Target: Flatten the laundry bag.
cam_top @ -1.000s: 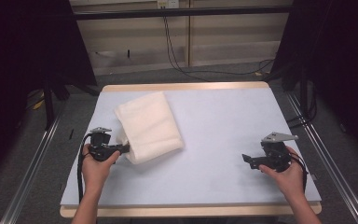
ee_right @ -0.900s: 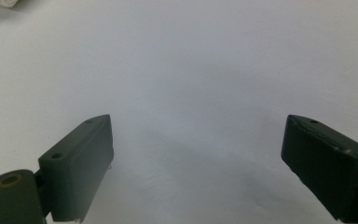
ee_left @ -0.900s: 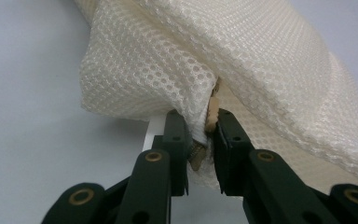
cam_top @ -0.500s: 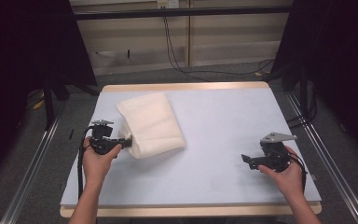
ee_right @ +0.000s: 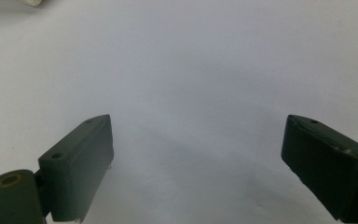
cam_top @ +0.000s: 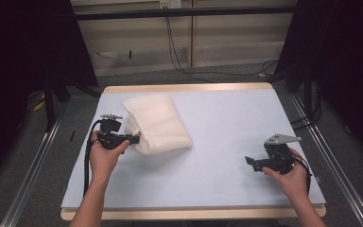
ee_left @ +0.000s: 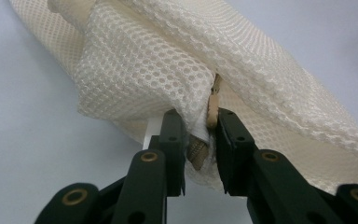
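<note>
High view: one cream mesh bag [cam_top: 156,123] lies far-left on the pale blue table [cam_top: 227,123], two grippers beside dark curtains. Left gripper view: left gripper [ee_left: 200,133] jaws pinch the bag's edge. Right gripper view: right gripper [ee_right: 198,158] jaws wide apart, empty.

Even overhead light brightens the pale table [cam_top: 227,142], while the room around it falls into near darkness. Soft shadows sit beneath the left gripper [cam_top: 133,139] and right gripper [cam_top: 251,161]. In the left gripper view, the mesh cloth [ee_left: 177,70] just beyond the jaws is sharp, with its far folds blurring. In the right gripper view, the jaws look soft-edged, and a faint grey shadow lies between them.
</note>
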### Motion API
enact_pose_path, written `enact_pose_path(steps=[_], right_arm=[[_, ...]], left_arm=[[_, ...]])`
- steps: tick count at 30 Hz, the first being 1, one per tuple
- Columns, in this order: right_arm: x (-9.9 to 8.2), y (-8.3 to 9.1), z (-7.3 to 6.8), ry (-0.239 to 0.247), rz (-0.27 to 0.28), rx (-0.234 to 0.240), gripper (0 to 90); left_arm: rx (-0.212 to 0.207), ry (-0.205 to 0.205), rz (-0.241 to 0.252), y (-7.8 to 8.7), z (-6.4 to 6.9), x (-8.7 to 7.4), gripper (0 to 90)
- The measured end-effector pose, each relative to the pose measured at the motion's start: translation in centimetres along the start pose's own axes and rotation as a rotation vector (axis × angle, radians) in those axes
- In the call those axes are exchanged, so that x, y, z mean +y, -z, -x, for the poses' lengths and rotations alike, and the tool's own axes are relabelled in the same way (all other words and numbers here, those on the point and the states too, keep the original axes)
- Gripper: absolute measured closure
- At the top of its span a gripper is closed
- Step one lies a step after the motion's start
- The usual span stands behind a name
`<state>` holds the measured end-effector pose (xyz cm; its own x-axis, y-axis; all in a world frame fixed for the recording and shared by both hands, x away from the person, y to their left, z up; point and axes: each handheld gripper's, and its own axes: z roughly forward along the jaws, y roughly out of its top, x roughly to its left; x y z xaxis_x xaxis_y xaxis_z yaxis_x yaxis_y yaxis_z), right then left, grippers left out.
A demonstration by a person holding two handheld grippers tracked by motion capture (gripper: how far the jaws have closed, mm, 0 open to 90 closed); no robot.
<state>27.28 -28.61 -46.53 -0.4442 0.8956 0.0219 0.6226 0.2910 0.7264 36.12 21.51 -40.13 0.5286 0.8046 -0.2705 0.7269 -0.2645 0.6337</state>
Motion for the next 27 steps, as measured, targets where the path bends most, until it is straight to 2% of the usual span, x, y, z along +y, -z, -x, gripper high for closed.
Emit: enact_pose_path(steps=[3, 4, 7, 9, 11, 13, 15, 21, 23, 25, 27], right_arm=[[0.0, -0.1, -0.2, 0.006, -0.004, 0.003, 8.8], [0.0, -0.1, -0.2, 0.006, -0.004, 0.003, 8.8], [0.0, -0.1, -0.3, 0.008, -0.008, 0.004, 8.8], [0.1, -0.2, -0.2, 0.006, -0.007, 0.005, 8.8], [0.0, -0.2, -0.2, 0.008, -0.009, 0.004, 8.8], [0.0, -0.3, -0.2, 0.011, -0.012, 0.001, 8.8], [0.1, -0.3, -0.2, 0.007, -0.010, 0.004, 8.8], [0.0, -0.4, -0.4, 0.012, -0.022, 0.011, 8.8], [0.1, -0.4, -0.4, 0.009, -0.021, 0.011, 8.8], [0.1, -0.4, -0.4, 0.011, -0.022, 0.011, 8.8], [0.1, -0.5, -0.4, 0.011, -0.023, 0.010, 8.8]], left_arm=[[0.007, 0.007, 0.007, -0.1, -0.1, 0.1, 72.3], [0.020, 0.024, 0.014, -0.1, 0.0, 0.1, 72.3], [0.021, 0.020, -0.016, -0.4, -0.3, 0.1, 68.9], [0.015, 0.013, -0.028, -0.6, -0.3, 0.0, 70.7], [0.036, 0.013, 0.000, -0.4, -0.2, 0.2, 70.9], [0.058, 0.031, 0.004, -0.4, -0.1, 0.4, 67.3], [0.041, 0.028, -0.021, -0.6, -0.2, 0.5, 67.1], [0.036, 0.019, 0.018, -0.7, 0.0, 1.0, 69.9], [0.026, 0.009, 0.006, -0.7, 0.3, 1.4, 73.1], [0.032, -0.006, 0.007, -0.8, 0.8, 1.9, 73.0], [0.008, -0.004, 0.023, -0.9, 1.3, 2.3, 72.9]])
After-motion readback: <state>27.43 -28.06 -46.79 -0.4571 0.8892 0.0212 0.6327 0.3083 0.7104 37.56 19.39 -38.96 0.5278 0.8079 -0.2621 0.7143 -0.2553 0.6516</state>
